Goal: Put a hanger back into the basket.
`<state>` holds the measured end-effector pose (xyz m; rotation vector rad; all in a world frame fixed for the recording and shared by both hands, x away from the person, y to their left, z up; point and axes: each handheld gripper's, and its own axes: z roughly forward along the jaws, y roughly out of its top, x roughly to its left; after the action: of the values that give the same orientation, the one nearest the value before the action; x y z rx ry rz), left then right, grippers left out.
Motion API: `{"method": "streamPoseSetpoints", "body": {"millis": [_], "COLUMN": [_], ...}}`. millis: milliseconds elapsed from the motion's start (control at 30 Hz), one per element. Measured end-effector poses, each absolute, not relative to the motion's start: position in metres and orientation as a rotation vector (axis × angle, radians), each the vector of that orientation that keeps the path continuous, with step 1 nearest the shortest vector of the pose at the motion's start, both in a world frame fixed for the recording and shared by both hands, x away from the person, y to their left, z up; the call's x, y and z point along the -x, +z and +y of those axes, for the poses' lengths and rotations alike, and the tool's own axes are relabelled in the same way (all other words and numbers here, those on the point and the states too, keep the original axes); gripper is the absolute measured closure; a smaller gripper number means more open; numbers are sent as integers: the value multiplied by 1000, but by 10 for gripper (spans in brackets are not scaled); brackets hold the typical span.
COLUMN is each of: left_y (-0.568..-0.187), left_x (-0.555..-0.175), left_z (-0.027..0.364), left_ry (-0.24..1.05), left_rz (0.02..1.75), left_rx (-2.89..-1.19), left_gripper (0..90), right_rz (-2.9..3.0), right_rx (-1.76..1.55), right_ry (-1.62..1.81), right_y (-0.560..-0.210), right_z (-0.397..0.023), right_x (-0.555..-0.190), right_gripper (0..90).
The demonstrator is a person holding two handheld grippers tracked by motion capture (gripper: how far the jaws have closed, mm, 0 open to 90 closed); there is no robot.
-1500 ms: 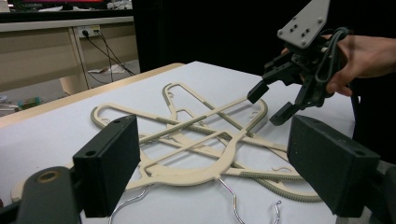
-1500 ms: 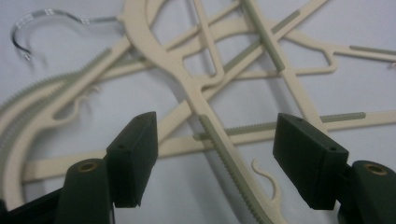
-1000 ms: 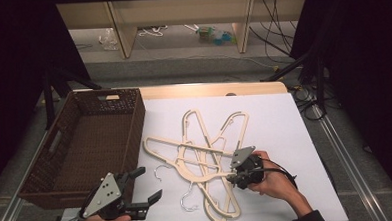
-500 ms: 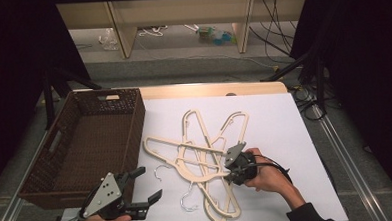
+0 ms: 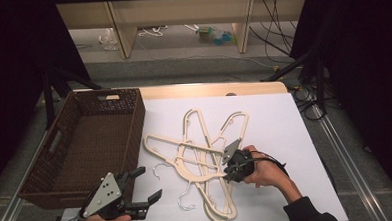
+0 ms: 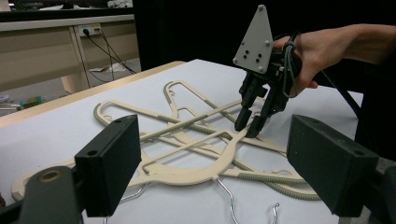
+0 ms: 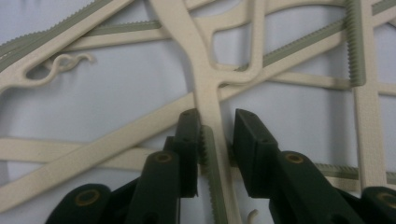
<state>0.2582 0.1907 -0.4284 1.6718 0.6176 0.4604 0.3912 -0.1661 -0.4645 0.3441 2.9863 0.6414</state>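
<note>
Several cream plastic hangers [image 5: 201,150] lie tangled on the white table top, their metal hooks [image 5: 185,201] toward the front. My right gripper [image 5: 230,172] points down into the pile's right side. In the right gripper view its jaws [image 7: 217,122] straddle one hanger's arm [image 7: 205,88]. They have just been closing: the left pad touches the ribbed edge, and a thin gap shows at the right pad. From the left gripper view, that right gripper [image 6: 248,128] stands over the pile. My left gripper [image 5: 148,182] hovers open at the front left, holding nothing.
A brown wicker basket [image 5: 134,128] stands at the table's left with nothing in it, just behind my left gripper. Bare white table surface [image 5: 279,122] lies to the right of and behind the pile. Shelving and cables stand beyond the far edge.
My right gripper has slid slightly left onto the pile and its jaws have narrowed around a hanger arm. The left gripper has stayed where it was.
</note>
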Motion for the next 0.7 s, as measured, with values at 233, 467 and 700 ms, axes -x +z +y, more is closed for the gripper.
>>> {"method": "streamPoseSetpoints", "body": {"millis": [233,467,700], "left_y": [-428,-428,-429], "left_x": [-258,-259,-258], "left_z": [191,191,190], "left_ry": [459,461,459], "left_rz": [617,610,612], "left_rx": [-1670,-1675,-1677], "left_gripper": [176,176,176], "right_rz": [3009,3009,3013], "right_rx": [-234,-206,-198], "right_ry": [589,575,593], "right_y": [-462,-455,-441], "right_z": [-161,-161,-165], "right_x": [-391,-389,-386], "right_gripper": [792,799,802]}}
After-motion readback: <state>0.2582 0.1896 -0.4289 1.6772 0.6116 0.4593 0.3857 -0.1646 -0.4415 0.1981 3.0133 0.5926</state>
